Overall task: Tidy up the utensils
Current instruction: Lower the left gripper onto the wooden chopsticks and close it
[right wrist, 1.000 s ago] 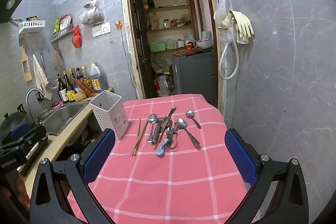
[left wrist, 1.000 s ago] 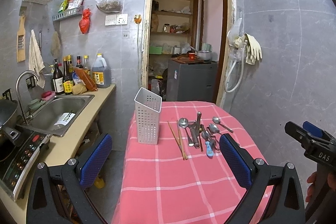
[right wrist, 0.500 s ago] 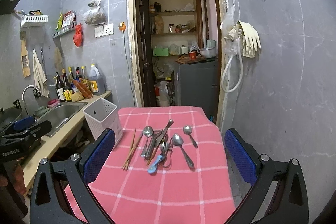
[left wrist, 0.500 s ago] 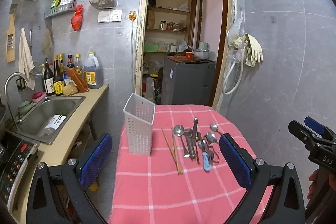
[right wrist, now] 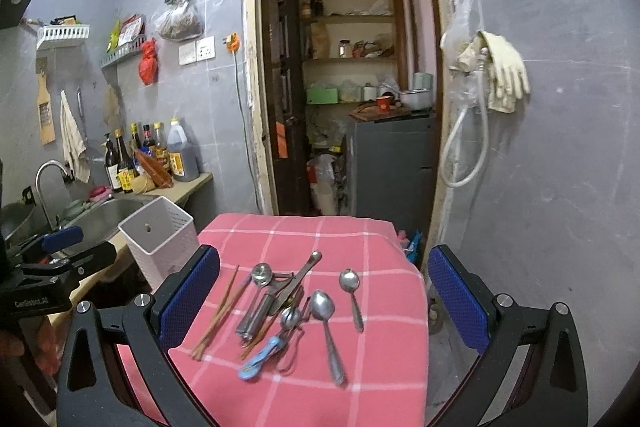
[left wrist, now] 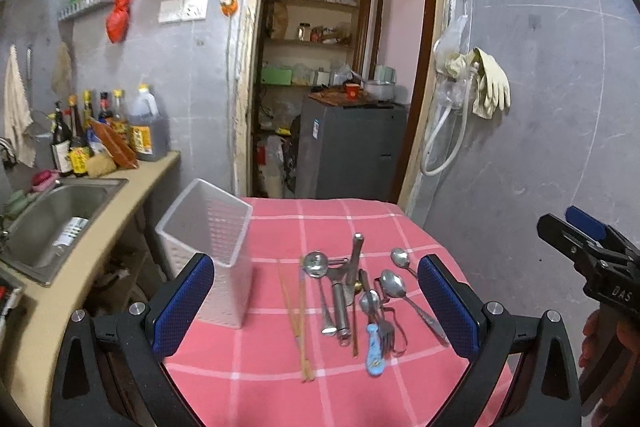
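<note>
Both of my tools hover over a small table draped in a pink checked cloth (right wrist: 380, 367), my left gripper (left wrist: 316, 303) and my right gripper (right wrist: 324, 299) each with blue pads spread wide and nothing between them. The utensils lie loose in a heap mid-cloth: a pair of chopsticks (left wrist: 296, 315) nearest the white perforated holder (left wrist: 212, 251), a tangle of steel tools with a peeler (right wrist: 264, 303) among them, a blue-handled piece (right wrist: 258, 357) partly under a fork, and two spoons lying apart to the right, a small spoon (right wrist: 352, 293) and a large spoon (right wrist: 326, 331). The holder stands upright at the table's left edge, close to the drop toward the counter and sink (left wrist: 52, 223).

I judge the steel pieces light, rigid and slick, best pinched across the handle near mid-length; the two separate spoons look easiest to lift first. The chopsticks are thin and low on the soft cloth, likely to roll or slip out. The holder seems light plastic and could tip or slide off the edge if knocked, and the overlapped pieces in the heap may drag one another
</note>
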Demonstrator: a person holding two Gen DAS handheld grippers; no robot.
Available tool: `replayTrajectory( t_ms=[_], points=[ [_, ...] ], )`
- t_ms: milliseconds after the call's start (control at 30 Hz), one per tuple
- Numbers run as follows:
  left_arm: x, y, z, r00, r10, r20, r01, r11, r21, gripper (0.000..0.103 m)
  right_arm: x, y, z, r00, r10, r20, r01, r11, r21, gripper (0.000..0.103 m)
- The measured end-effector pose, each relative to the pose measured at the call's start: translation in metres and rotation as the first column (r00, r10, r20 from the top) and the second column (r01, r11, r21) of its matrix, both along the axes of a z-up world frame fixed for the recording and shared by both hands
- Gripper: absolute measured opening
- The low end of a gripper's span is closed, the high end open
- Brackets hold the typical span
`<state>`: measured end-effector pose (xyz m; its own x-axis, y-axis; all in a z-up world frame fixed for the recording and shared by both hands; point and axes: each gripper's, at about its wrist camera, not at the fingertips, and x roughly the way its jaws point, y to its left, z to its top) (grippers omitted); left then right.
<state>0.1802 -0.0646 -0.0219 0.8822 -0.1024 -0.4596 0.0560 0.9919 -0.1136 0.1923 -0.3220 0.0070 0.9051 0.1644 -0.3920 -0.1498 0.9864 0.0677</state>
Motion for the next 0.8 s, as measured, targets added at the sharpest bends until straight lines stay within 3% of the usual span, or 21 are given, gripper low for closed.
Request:
replayTrajectory(
  t_ms=[167,300,367,500,567,633,800],
  points=[
    [0.037,-0.018,-0.016,0.999,-0.024,-0.033,0.025,0.999,0.021,0.099,0.052,-0.022,-0.016,0.997,0.062,-0.037,-0.061,0.998,0.027,0.102],
    [0.068,-0.030,-0.032,0.997,-0.029,-0.070,0.031,0.999,0.037,0.089,0.087,-0.030,-0.031,0.993,0.104,-0.060,-0.101,0.993,0.054,0.101],
    [0.084,-0.033,-0.042,0.995,-0.025,-0.099,0.029,0.999,0.040,0.082,0.108,-0.034,-0.041,0.986,0.143,-0.086,-0.135,0.987,0.085,0.093],
    [0.116,-0.035,-0.065,0.983,-0.007,-0.185,0.014,0.999,0.037,0.068,0.142,-0.034,-0.068,0.966,0.205,-0.156,-0.185,0.974,0.133,0.066],
    [0.126,-0.034,-0.076,0.974,0.008,-0.228,0.001,0.999,0.041,0.062,0.156,-0.030,-0.083,0.951,0.242,-0.192,-0.215,0.965,0.151,0.061],
    [0.138,-0.034,-0.090,0.957,0.038,-0.288,-0.023,0.998,0.057,0.057,0.167,-0.024,-0.100,0.935,0.274,-0.226,-0.242,0.957,0.159,0.051],
    [0.165,-0.033,-0.122,0.894,0.125,-0.430,-0.078,0.989,0.126,0.043,0.189,-0.005,-0.147,0.874,0.342,-0.345,-0.289,0.937,0.196,0.040]
  ],
)
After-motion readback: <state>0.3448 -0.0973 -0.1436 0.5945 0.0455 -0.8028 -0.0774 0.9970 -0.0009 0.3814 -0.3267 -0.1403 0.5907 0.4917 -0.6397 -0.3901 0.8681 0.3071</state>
